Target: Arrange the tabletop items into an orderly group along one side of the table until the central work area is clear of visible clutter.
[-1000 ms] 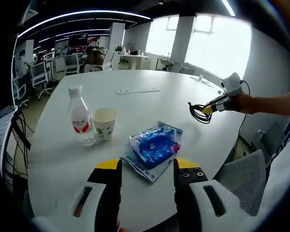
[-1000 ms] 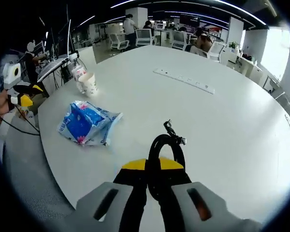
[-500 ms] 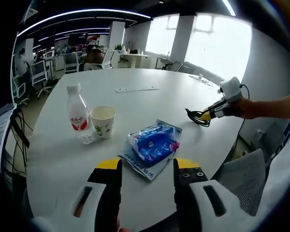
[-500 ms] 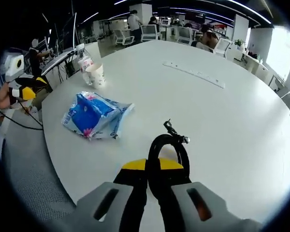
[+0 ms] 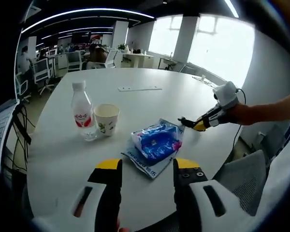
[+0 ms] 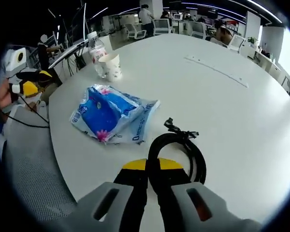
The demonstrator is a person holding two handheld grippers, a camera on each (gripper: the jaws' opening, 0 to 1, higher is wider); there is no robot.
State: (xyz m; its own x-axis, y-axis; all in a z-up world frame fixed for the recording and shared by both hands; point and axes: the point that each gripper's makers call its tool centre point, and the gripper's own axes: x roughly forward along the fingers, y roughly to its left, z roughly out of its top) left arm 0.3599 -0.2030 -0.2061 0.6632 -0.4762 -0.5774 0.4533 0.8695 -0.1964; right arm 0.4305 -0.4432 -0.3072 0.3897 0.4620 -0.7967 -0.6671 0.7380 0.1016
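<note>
Right gripper [image 6: 152, 166], clamped on the coiled cable [image 6: 176, 150], has carried it beside the tissue pack [image 6: 113, 113]; left gripper [image 5: 142, 166] waits open, empty.

Both views face each other low across the table [image 5: 150, 104] (sharing the blue packet [image 5: 154, 143]).

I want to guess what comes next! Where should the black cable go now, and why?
Probably set it down beside the blue pack. The right gripper is shut on the cable, close to the pack, which lies near the cup and bottle, so they'd form one group.
</note>
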